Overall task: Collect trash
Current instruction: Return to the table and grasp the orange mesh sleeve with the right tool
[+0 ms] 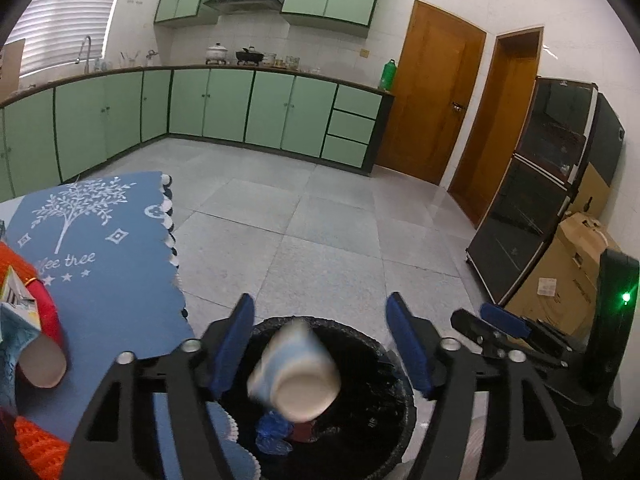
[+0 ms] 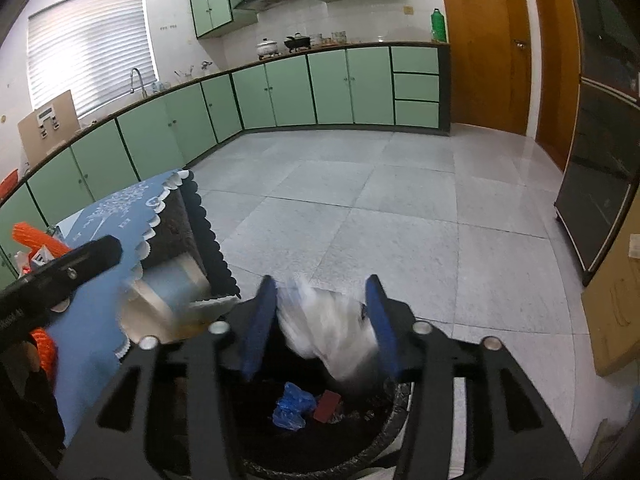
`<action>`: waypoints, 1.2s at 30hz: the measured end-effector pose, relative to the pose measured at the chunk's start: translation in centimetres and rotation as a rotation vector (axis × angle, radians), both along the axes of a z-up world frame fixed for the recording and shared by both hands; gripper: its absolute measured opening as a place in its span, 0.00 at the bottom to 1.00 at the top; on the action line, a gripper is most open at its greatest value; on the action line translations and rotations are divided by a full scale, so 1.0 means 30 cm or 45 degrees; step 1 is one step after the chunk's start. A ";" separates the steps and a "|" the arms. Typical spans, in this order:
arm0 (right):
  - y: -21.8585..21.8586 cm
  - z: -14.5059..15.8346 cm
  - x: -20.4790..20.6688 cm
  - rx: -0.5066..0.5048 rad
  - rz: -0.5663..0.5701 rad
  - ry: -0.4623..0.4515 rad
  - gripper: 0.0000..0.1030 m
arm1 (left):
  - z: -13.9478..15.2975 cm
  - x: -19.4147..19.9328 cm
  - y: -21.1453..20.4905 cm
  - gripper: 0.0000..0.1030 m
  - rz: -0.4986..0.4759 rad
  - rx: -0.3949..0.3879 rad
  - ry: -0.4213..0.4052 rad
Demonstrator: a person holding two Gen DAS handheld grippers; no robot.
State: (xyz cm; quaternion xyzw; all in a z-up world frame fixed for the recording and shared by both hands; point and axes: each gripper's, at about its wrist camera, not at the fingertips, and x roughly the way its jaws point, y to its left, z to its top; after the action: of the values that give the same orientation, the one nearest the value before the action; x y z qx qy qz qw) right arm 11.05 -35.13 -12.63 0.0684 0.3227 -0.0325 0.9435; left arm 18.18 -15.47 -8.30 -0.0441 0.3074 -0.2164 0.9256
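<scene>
Trash is dropping: a light, crushable paper cup (image 1: 294, 372) is tumbling free between the wide-open left gripper (image 1: 322, 344) over the black-lined bin (image 1: 394, 408), while the right gripper (image 2: 322, 324) is flanking a soft white wad (image 2: 332, 332), grip unclear.

Left hand-held gripper (image 1: 322, 344) poised over the trash bin (image 1: 404, 432), jaws spread wide, blue pads (image 1: 234, 344) gripping nothing, right hand-held gripper (image 2: 326, 320) over the same bin, just beside it, jaws parted
</scene>
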 end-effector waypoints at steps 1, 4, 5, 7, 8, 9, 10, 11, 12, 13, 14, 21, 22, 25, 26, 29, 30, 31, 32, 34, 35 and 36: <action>0.003 -0.001 -0.006 -0.012 -0.011 -0.007 0.67 | 0.002 -0.001 0.006 0.70 0.009 -0.002 0.001; 0.016 0.003 -0.017 -0.022 -0.013 -0.012 0.74 | 0.013 -0.001 0.032 0.71 0.033 -0.006 0.001; 0.020 0.007 -0.024 -0.023 -0.020 -0.020 0.80 | 0.019 -0.002 0.043 0.71 0.044 -0.007 -0.001; 0.026 0.026 -0.030 -0.016 -0.019 -0.030 0.84 | 0.037 -0.009 0.076 0.74 0.072 -0.002 -0.015; 0.032 0.039 -0.031 -0.008 -0.012 -0.034 0.86 | 0.047 -0.014 0.093 0.76 0.086 0.002 -0.025; 0.036 0.049 -0.032 -0.005 -0.008 -0.036 0.87 | 0.059 -0.023 0.115 0.79 0.104 0.010 -0.038; 0.045 0.062 -0.033 -0.002 -0.005 -0.038 0.89 | 0.070 -0.034 0.136 0.80 0.122 0.017 -0.049; 0.060 0.075 -0.041 0.006 0.001 -0.048 0.89 | 0.082 -0.048 0.165 0.81 0.144 0.028 -0.060; 0.068 0.088 -0.046 0.014 0.005 -0.055 0.90 | 0.091 -0.055 0.184 0.83 0.154 0.034 -0.064; 0.083 0.102 -0.052 0.025 0.007 -0.063 0.92 | 0.100 -0.070 0.213 0.83 0.171 0.040 -0.069; 0.099 0.116 -0.060 0.043 0.009 -0.075 0.92 | 0.108 -0.082 0.238 0.85 0.187 0.045 -0.070; 0.235 0.203 -0.093 0.094 0.099 -0.139 0.94 | 0.128 -0.202 0.461 0.91 0.359 0.098 -0.055; 0.257 0.212 -0.098 0.097 0.114 -0.146 0.94 | 0.127 -0.218 0.493 0.91 0.386 0.108 -0.051; 0.340 0.242 -0.110 0.096 0.173 -0.175 0.94 | 0.121 -0.264 0.583 0.91 0.461 0.138 -0.042; 0.368 0.252 -0.115 0.092 0.196 -0.181 0.94 | 0.119 -0.274 0.605 0.91 0.479 0.147 -0.041; 0.441 0.266 -0.120 0.084 0.253 -0.192 0.94 | 0.106 -0.318 0.685 0.91 0.545 0.176 -0.038; 0.464 0.269 -0.122 0.081 0.271 -0.193 0.94 | 0.105 -0.326 0.697 0.91 0.558 0.176 -0.035; 0.484 0.271 -0.122 0.079 0.285 -0.193 0.94 | 0.101 -0.336 0.719 0.91 0.576 0.174 -0.032; 0.507 0.270 -0.124 0.074 0.300 -0.194 0.94 | 0.099 -0.342 0.735 0.91 0.590 0.172 -0.028; 0.547 0.268 -0.127 0.069 0.324 -0.196 0.94 | 0.092 -0.357 0.759 0.91 0.614 0.163 -0.021; 0.567 0.265 -0.127 0.064 0.337 -0.195 0.94 | 0.090 -0.365 0.774 0.91 0.626 0.159 -0.022; 0.585 0.263 -0.129 0.058 0.345 -0.194 0.94 | 0.087 -0.370 0.785 0.91 0.633 0.160 -0.025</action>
State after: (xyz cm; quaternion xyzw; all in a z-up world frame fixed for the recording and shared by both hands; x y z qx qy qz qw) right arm 7.19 -17.58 -4.75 0.0477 0.2571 0.1079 0.9592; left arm 7.09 8.09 -5.70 -0.0585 0.2910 0.0371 0.9542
